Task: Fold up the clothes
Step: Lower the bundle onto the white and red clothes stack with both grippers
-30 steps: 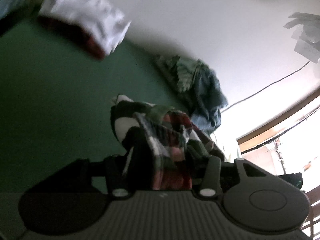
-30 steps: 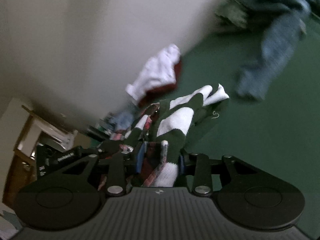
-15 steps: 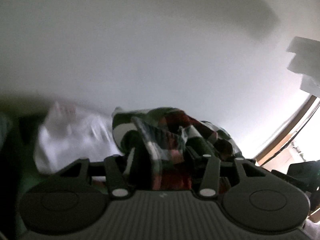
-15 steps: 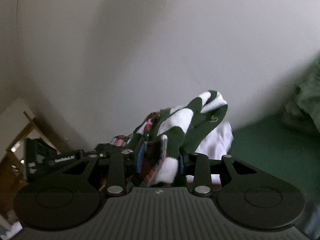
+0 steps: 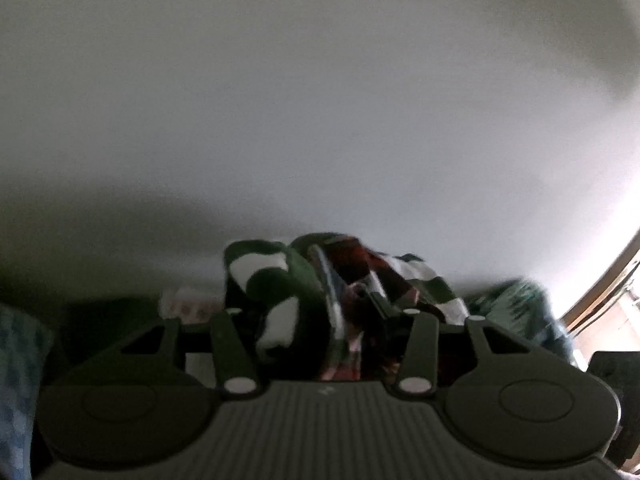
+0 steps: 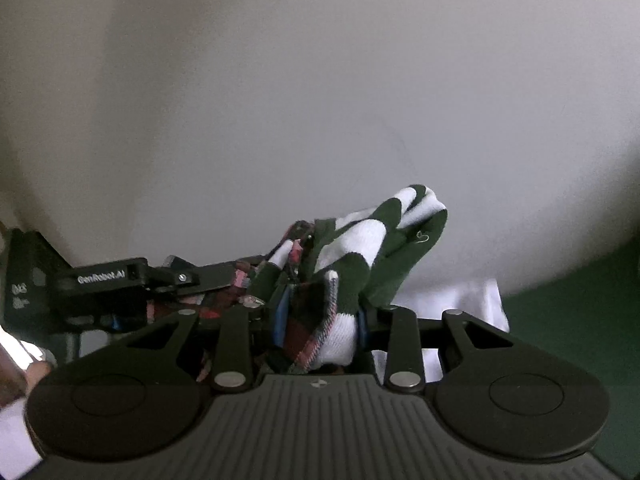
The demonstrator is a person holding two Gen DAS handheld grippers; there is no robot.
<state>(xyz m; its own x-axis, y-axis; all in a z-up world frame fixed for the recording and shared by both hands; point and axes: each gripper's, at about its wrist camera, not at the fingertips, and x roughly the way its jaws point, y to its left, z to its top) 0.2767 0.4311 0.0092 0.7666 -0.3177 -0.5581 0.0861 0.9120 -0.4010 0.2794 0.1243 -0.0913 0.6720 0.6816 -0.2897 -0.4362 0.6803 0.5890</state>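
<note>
Both grippers, left (image 5: 320, 320) and right (image 6: 320, 320), clamped 1 bunched garment (image 6: 360, 248); loose folds risked slipping, unfolding.

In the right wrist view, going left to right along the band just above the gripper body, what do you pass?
Other gripper's black body with white lettering → bunched green-and-white striped and plaid garment clamped in the right gripper → white cloth → green surface.

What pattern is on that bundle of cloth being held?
Dark green and white blocks, with red plaid, on the cloth bundle; clearest in the right wrist view.
</note>
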